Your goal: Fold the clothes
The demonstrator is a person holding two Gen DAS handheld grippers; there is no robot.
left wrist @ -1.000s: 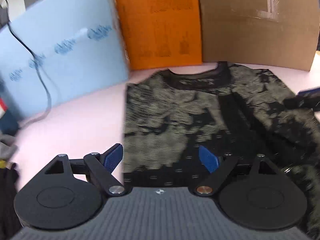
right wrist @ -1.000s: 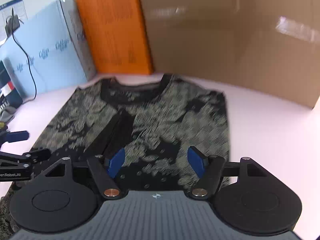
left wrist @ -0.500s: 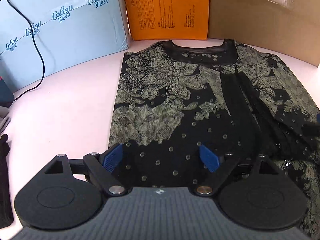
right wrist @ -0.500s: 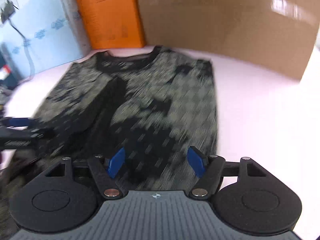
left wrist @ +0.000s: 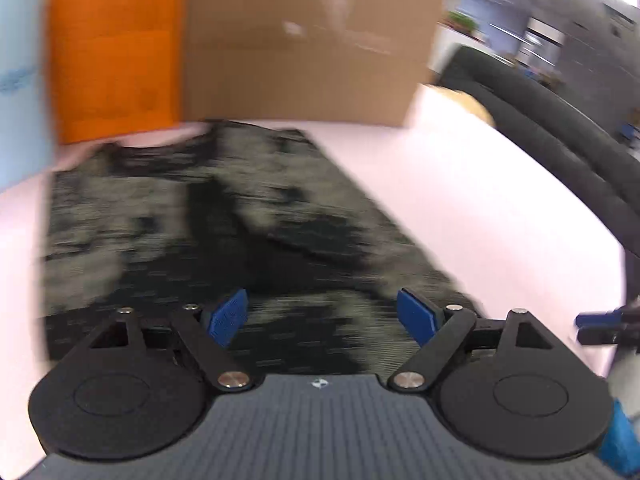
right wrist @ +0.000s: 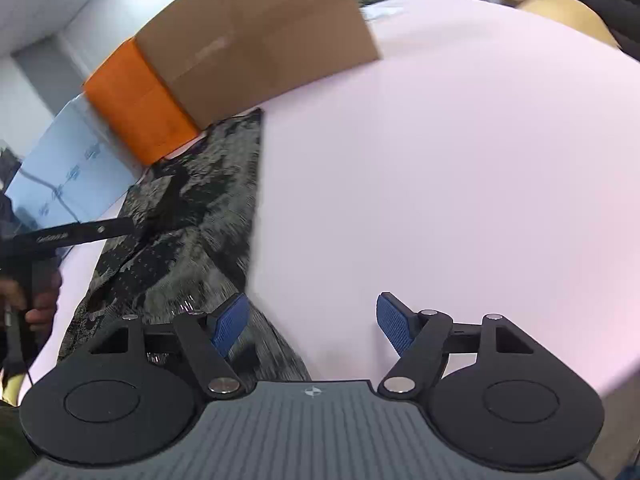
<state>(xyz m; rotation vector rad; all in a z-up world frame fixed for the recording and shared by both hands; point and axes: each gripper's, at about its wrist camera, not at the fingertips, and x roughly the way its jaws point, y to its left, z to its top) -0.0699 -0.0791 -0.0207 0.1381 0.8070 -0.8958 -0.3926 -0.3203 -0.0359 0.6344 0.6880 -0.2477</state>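
Note:
A black top with a pale olive lace pattern [left wrist: 200, 220] lies flat on the pink table [left wrist: 480, 200], neckline toward the boxes, with a sleeve folded in over its middle. My left gripper [left wrist: 323, 314] hovers over the hem on the right half. Its jaws are closing, and only the cloth below shows between the pads, unpinched. My right gripper [right wrist: 313, 320] is open over bare table, its left pad just past the top's [right wrist: 192, 208] right edge. The left gripper's black finger [right wrist: 80, 234] reaches in from the left. Both views are motion-blurred.
A cardboard box [left wrist: 300, 48], an orange box [left wrist: 116, 60] and a light blue box [left wrist: 20, 80] stand along the back of the table. A dark chair back [left wrist: 540, 120] rises beyond the table's right edge. A hand [right wrist: 40, 300] holds the left gripper.
My right gripper has swept right off the top onto bare table and rolled, tilting its view. My left gripper has swung right, from the top's left half toward its right half.

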